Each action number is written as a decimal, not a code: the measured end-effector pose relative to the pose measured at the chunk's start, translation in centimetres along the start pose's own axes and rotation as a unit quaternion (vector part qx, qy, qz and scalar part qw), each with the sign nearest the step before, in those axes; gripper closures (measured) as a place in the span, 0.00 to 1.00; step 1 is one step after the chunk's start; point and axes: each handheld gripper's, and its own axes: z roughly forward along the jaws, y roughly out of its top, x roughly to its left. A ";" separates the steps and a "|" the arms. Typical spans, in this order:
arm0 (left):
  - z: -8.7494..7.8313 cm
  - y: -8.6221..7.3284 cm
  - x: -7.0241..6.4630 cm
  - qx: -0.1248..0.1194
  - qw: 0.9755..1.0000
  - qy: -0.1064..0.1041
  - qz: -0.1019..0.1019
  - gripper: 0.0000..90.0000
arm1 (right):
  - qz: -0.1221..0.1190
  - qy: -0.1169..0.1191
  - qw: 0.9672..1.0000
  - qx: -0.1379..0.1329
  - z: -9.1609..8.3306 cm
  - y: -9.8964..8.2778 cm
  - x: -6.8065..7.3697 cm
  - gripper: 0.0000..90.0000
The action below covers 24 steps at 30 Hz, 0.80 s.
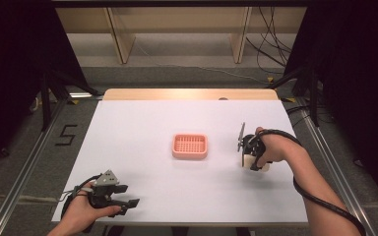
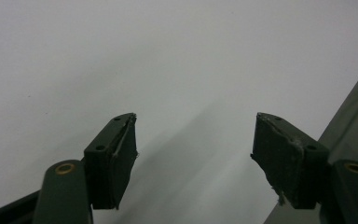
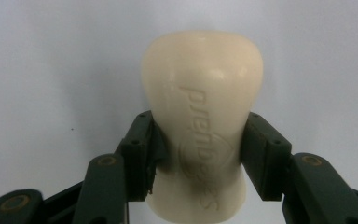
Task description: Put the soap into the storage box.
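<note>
The right gripper (image 3: pixel 198 154) is clamping a cream bar of soap (image 3: pixel 200 116) across its waist, fingers (image 3: pixel 140 154) pressing both flanks, low over the white tabletop (image 1: pixel 142 128) on the right. The pink slotted soap dish (image 1: pixel 189 146) is sitting at the centre, apart to the soap's left. Carrying the bar level and squeezing steadily should stop it slipping; it wants lowering flat into the dish. The left gripper (image 2: pixel 193 154) is resting near-left, fingers spread wide and holding nothing.
</note>
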 end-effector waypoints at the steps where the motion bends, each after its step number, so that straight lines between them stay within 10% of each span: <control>1: -0.1 0.0 0.1 0.004 1.000 0.001 0.004 0.33 | -0.002 0.004 1.000 0.000 0.0 0.1 0.0 0.56; 24: 0.0 0.0 0.0 0.001 1.000 0.006 -0.002 0.33 | -0.005 -0.009 1.000 -0.012 -0.9 2.3 0.0 0.56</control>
